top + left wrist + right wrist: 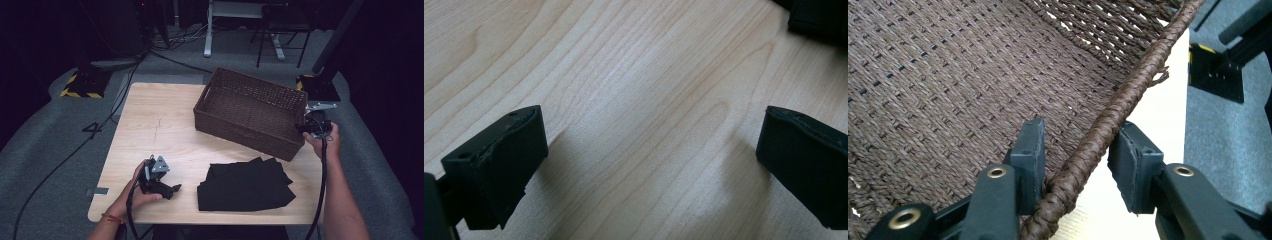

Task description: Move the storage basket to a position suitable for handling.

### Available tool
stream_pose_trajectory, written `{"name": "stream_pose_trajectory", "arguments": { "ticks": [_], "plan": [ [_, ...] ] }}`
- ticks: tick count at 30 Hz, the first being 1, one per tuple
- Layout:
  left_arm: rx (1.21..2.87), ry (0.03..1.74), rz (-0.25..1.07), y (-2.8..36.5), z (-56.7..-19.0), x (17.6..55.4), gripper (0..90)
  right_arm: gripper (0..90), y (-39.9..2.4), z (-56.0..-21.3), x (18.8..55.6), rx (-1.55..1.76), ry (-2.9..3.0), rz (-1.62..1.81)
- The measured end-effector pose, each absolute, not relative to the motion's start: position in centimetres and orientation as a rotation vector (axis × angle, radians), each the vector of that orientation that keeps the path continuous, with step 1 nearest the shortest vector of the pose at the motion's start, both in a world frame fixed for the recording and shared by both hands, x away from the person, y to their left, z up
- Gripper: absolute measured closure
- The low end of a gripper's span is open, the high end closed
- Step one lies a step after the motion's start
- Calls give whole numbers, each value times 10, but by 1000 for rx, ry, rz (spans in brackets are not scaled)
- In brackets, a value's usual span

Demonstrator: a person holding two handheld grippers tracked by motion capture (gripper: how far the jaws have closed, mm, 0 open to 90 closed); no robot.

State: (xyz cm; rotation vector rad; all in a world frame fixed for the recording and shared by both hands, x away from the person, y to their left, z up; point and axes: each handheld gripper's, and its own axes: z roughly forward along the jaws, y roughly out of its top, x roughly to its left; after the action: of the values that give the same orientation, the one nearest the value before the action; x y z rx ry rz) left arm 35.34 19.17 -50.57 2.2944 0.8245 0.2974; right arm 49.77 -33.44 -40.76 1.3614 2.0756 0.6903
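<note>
A dark brown wicker basket (250, 107) stands at the back right of the wooden table (155, 125). My right gripper (306, 127) is at the basket's right end, shut on its braided rim (1128, 95): one jaw is inside the basket and the other outside. A folded black cloth (245, 185) lies flat near the front edge. My left gripper (172, 189) rests low over the bare wood left of the cloth, open, with nothing between its jaws (651, 120). A corner of the black cloth (819, 17) shows at the top right of the left gripper view.
Grey carpet surrounds the table. Stands with yellow-and-black bases (82, 85) sit off the back corners, cables run across the floor, and a chair and desk legs (280, 35) stand behind. The basket's right end is near the table's right edge.
</note>
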Motion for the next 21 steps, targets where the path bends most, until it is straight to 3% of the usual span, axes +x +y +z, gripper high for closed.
{"name": "stream_pose_trajectory", "arguments": {
  "ticks": [21],
  "plan": [
    [2329,701,249,175,-506,338,4,623,-302,-411,504,1130,2221,828]
  ]
}}
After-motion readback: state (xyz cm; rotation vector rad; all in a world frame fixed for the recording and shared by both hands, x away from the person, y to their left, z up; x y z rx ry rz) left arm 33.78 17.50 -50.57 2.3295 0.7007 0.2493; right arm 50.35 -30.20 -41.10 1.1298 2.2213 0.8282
